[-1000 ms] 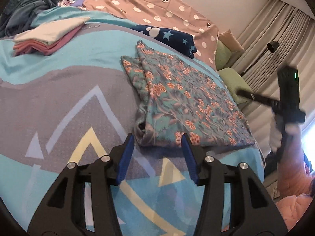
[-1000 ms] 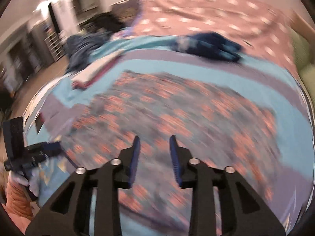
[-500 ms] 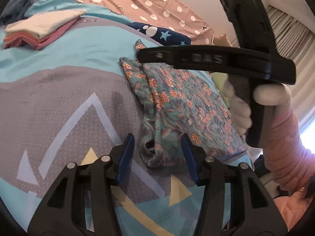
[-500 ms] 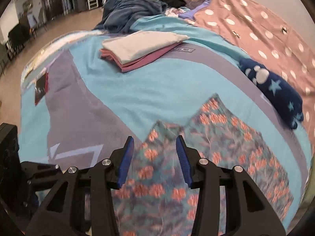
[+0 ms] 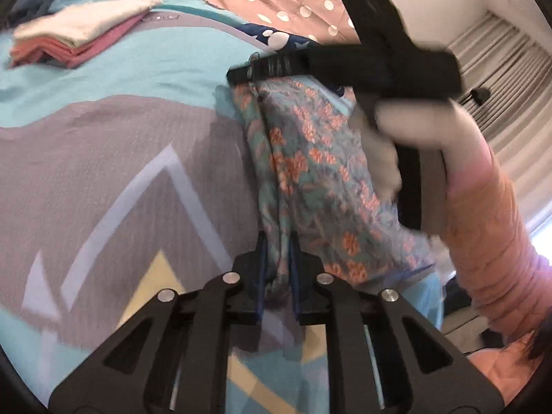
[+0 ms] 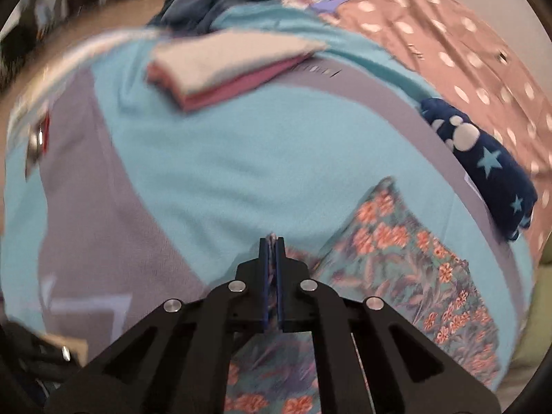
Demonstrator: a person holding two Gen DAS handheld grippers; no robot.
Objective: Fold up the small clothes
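Two grips are on the floral garment now, where half a second ago both pairs of tongs stood apart over it.

Your left gripper (image 5: 276,269) is closing on the near corner of the floral garment (image 5: 310,172), with a bunched fold of cloth between its blue pads. Your right gripper (image 6: 272,265) has swung across and come together on the far corner, a thin edge of fabric pinched between its pads. The garment lies on the turquoise and grey bedspread (image 6: 224,158), well apart from the folded stack (image 6: 227,65) and near the navy star-print piece (image 6: 483,158). With both corners of that long edge held, you look ready to lift it and carry it over for the next fold; keep the two hands level so the cloth stays taut.
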